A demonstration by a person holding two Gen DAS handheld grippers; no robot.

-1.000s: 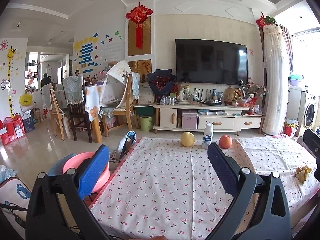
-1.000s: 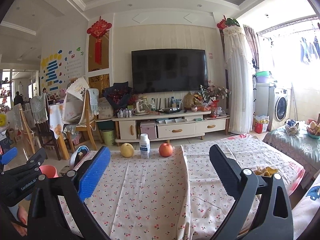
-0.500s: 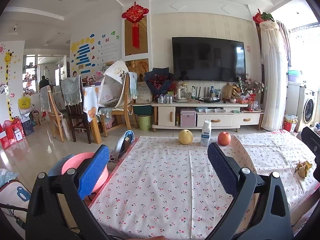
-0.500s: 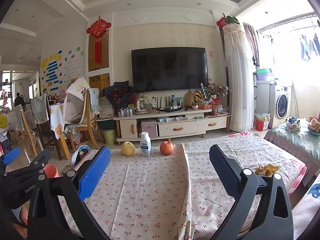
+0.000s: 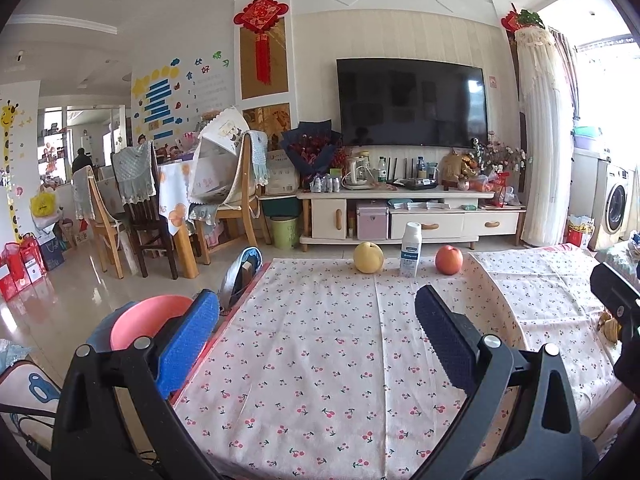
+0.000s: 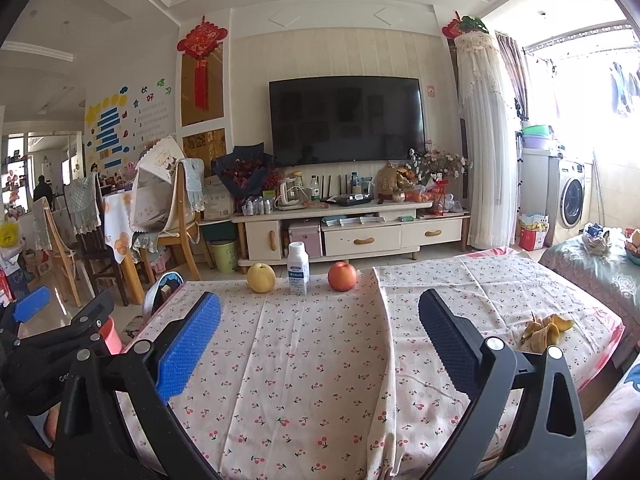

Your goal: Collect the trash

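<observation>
Cherry-printed cloth is covering the tabletop (image 6: 312, 360), and both tools are hovering over its near edge. The left hand-held gripper (image 5: 316, 344) is holding its blue pads spread wide with nothing between them, and the right hand-held gripper (image 6: 320, 344) is gaping just as wide and just as empty. Trash is lying at the right side of the tabletop: a small heap of yellow-orange peel (image 6: 546, 332), near the right edge and well apart from both tools; in the left wrist view it is peeking out at the far right (image 5: 609, 322). Along the far edge a yellow pear (image 6: 261, 277), a white bottle (image 6: 298, 268) and a red apple (image 6: 342, 276) are standing in a row, the bottle between the two fruits. A pink basin (image 5: 148, 320) is sitting on the floor left of the tabletop.
</observation>
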